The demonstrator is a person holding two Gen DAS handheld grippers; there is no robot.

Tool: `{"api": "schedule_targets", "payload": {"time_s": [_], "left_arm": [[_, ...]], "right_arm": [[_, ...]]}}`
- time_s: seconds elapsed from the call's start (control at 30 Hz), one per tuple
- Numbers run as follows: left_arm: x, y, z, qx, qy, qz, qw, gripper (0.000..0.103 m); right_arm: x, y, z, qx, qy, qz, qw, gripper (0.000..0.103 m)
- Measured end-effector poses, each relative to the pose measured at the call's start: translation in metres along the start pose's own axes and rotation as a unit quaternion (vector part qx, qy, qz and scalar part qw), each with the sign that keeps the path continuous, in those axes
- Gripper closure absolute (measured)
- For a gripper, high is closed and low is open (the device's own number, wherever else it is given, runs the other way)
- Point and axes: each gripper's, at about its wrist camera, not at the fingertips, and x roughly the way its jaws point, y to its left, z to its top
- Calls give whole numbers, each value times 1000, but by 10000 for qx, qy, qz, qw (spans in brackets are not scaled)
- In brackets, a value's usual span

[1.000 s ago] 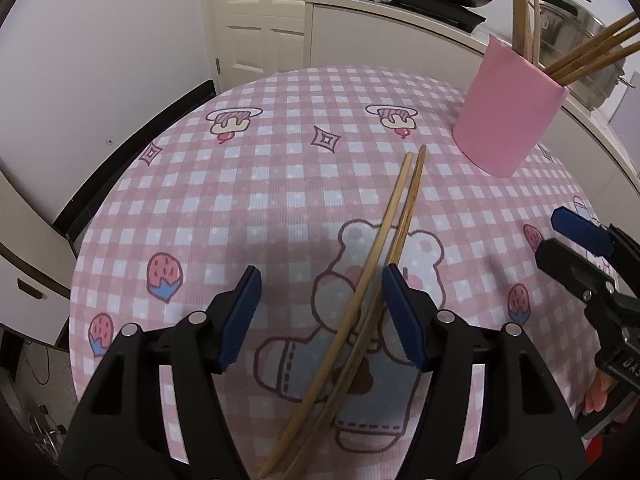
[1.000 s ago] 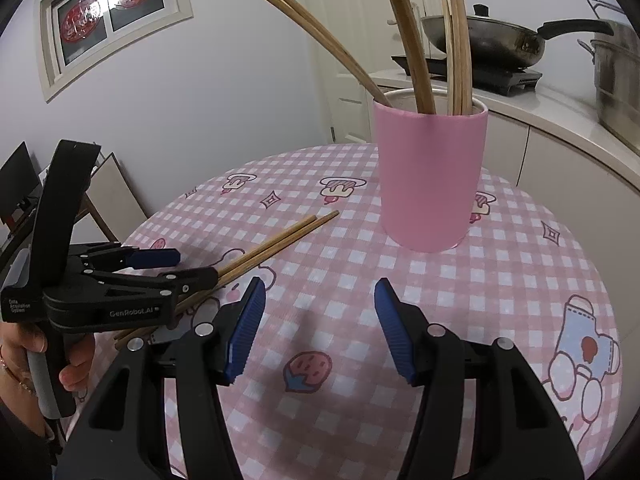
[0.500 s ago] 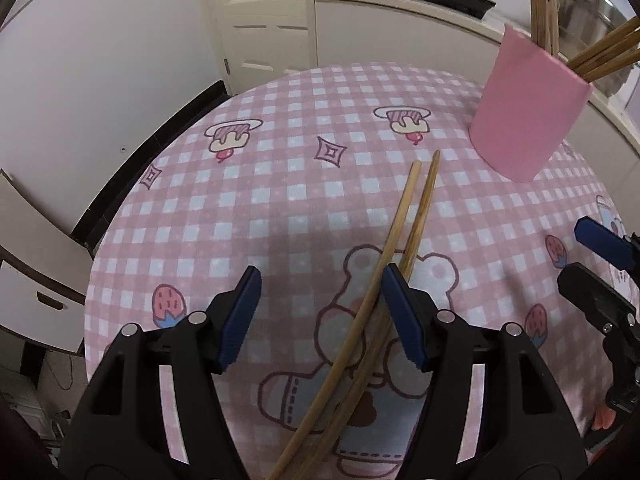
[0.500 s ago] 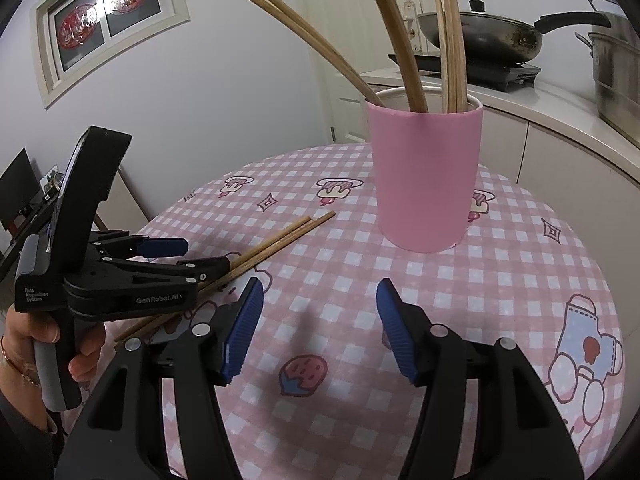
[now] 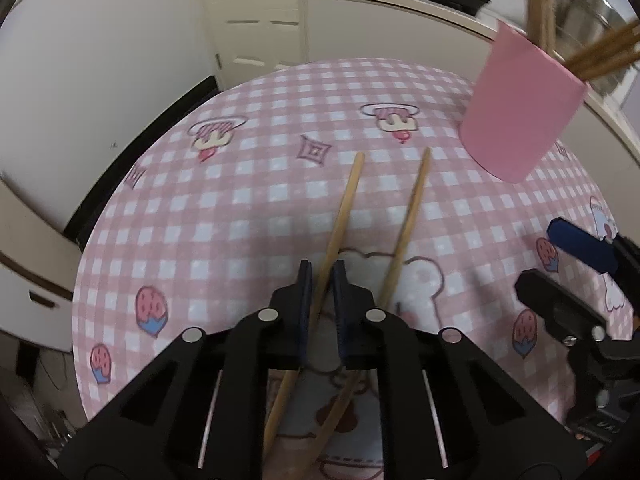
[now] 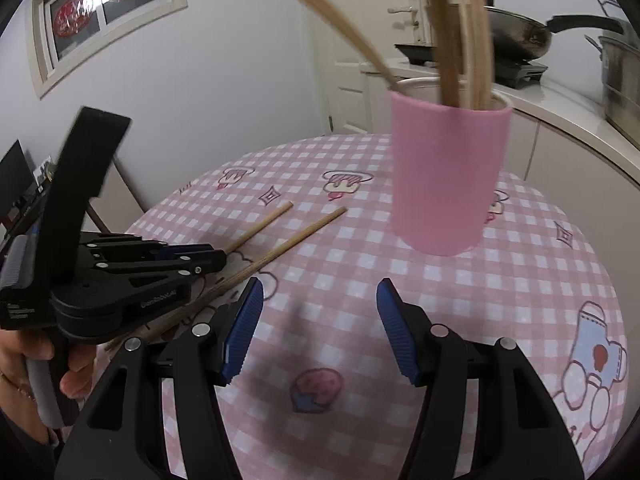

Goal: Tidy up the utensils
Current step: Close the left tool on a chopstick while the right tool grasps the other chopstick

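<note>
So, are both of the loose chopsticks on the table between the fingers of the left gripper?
No, the left gripper is closing on one chopstick only; the other chopstick lies outside its right finger.

Your counter (image 5: pixel 256 208) wears a pink-and-white checked cloth printed with red strawberries, small diamonds and cartoon figures, one dressed in pale blue. The cup (image 6: pixel 448 176) is plain pink with a white inner rim, and the chopsticks (image 5: pixel 404 232), both those lying on the cloth and those standing in the cup, are light tan wood. Your left gripper (image 5: pixel 320 276) and right gripper (image 6: pixel 320 320) are black with dark blue ribbed pads and silver pins, and the door (image 5: pixel 256 16), the walls and the cabinets behind are white or cream.
</note>
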Motion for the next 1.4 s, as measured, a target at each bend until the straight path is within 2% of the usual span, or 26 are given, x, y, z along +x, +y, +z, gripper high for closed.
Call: {"api": "schedule_targets", "payload": {"time_s": [0.13, 0.3, 0.43, 0.57, 0.67, 0.7, 0.77, 0.8, 0.87, 1.03, 1.07, 1.1, 1.3, 1.4], "left_arm": [[-6, 25, -9, -321, 49, 124, 9994, 92], [-17, 47, -21, -728, 128, 253, 9969, 92], [-18, 62, -22, -1049, 80, 120, 9944, 91], [-12, 62, -13, -1087, 126, 49, 9940, 91], [-5, 62, -3, -1072, 195, 34, 9940, 91], [-3, 63, 0, -1068, 201, 36, 9941, 91], [1, 64, 5, -1071, 215, 27, 9940, 91], [3, 64, 7, -1061, 212, 27, 9941, 91], [4, 63, 10, -1058, 206, 20, 9942, 91], [4, 61, 11, -968, 218, 59, 9950, 92], [4, 61, 11, -988, 212, 41, 9949, 97], [3, 62, 11, -1001, 208, 26, 9948, 98], [-16, 59, 1, -1009, 60, -121, 9948, 98], [-25, 61, 0, -1116, -10, -81, 9937, 98]], "right_arm": [[16, 18, 6, -112, 188, -55, 9997, 47], [41, 34, 17, 57, 504, -71, 9987, 47], [59, 38, 29, 315, 682, -160, 9970, 47], [78, 39, 38, 341, 867, -443, 9947, 47], [85, 40, 45, 311, 936, -464, 9940, 47], [88, 41, 47, 249, 974, -422, 9940, 50], [92, 43, 49, 112, 999, -438, 9940, 63], [95, 45, 51, 61, 1010, -433, 9939, 67], [99, 45, 54, -27, 1042, -434, 9936, 82], [102, 44, 60, -62, 1085, -261, 9937, 94], [101, 45, 60, -66, 1073, -194, 9940, 98], [101, 46, 61, -66, 1066, -147, 9942, 102], [83, 59, 61, -202, 991, -41, 9949, 103], [79, 53, 62, 46, 1091, -58, 9940, 103]]}}
